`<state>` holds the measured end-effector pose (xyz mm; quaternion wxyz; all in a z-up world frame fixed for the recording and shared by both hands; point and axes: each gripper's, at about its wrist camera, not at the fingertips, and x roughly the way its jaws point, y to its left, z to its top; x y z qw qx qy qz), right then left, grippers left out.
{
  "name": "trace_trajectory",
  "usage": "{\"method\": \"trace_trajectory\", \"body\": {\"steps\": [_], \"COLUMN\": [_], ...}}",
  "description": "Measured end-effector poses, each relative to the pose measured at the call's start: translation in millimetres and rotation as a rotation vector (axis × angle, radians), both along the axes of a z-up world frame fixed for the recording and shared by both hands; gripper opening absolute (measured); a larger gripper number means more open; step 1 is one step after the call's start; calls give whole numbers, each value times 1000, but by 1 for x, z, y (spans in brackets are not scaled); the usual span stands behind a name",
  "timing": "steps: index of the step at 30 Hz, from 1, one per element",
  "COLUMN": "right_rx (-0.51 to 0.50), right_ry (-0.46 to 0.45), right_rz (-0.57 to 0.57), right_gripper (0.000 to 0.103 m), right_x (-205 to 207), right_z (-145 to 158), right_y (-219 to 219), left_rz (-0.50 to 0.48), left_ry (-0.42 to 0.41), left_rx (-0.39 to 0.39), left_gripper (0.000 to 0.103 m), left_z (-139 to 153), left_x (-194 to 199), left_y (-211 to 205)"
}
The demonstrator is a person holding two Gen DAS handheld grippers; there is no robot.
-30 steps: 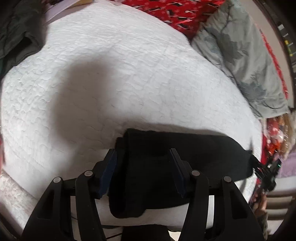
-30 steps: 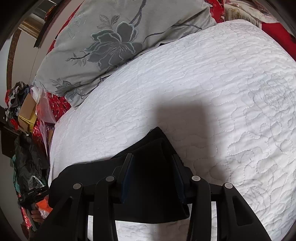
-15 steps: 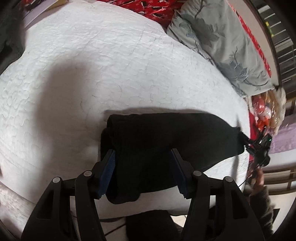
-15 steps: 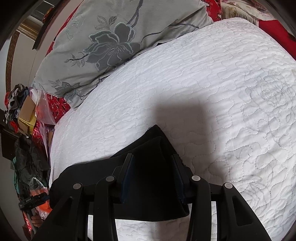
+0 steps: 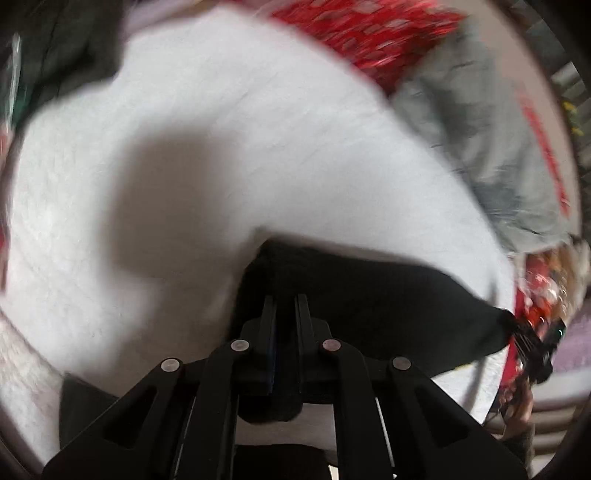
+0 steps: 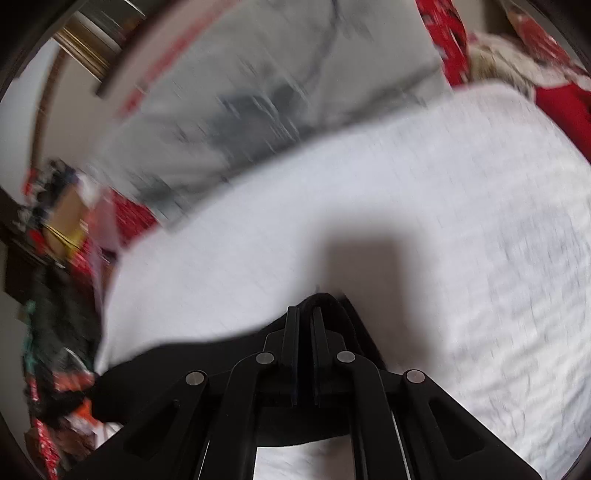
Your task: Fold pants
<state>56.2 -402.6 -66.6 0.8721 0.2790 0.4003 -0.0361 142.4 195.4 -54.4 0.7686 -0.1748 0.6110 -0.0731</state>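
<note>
Around the work lies a white quilted bedspread (image 5: 229,155), and against its far edge leans a grey floral pillow (image 6: 280,92) with red patterned bedding (image 5: 369,33) showing behind it. Off the side of the bed a heap of clutter (image 6: 55,229) sits on dark furniture, with what looks like a cardboard box in it, though the blur there is too heavy to name more.

The black pants (image 5: 369,295) lie folded into a long band across the near edge of the bedspread. The left gripper (image 5: 285,301) has its two fingers drawn close together, pinching the fabric at one end of the band. The right gripper (image 6: 304,314) is likewise clenched on the pants at the opposite end, where a doubled edge of cloth rises just past its fingertips. In the left wrist view the other gripper shows small at the far right tip of the band.

Both views are smeared, so the quilt stitching and the pillow print are barely legible. The grippers' own black frames cover the near part of the pants, and a dark garment (image 5: 55,55) at the upper left is cut off by the lens rim.
</note>
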Motion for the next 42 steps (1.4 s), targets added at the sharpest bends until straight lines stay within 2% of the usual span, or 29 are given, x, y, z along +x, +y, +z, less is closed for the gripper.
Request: {"method": "trace_trajectory", "body": {"steps": [4, 6, 8, 12, 14, 16, 18, 21, 27, 33, 42], "right_rx": [-85, -119, -141, -72, -25, 21, 64, 184, 353, 467, 471], "right_ry": [148, 166, 163, 68, 15, -18, -24, 12, 67, 76, 123], "right_rz": [-18, -12, -38, -72, -44, 9, 49, 70, 27, -7, 5], "right_gripper": [7, 16, 26, 28, 34, 38, 41, 41, 41, 41, 41], "right_x": [15, 15, 11, -16, -33, -48, -56, -60, -64, -55, -36], "right_z": [-30, -37, -35, -11, 1, 9, 7, -11, -45, -64, -75], "right_y": [-1, 1, 2, -1, 8, 21, 34, 53, 56, 65, 90], "left_rz": [35, 30, 32, 71, 70, 53, 25, -16, -5, 6, 40], "left_ry": [17, 31, 35, -43, -56, -57, -48, -5, 106, 126, 180], "left_rx": [-15, 10, 16, 19, -47, -113, -158, -188, -236, -243, -243], "left_gripper": [7, 13, 14, 15, 22, 43, 47, 47, 47, 47, 47], "left_z": [-6, -2, 6, 33, 40, 42, 37, 24, -3, -8, -26], "left_x": [1, 1, -2, -25, -40, -55, -68, -74, -71, -69, -60], "left_y": [4, 3, 8, 20, 19, 7, -11, -37, -62, -76, -83]}}
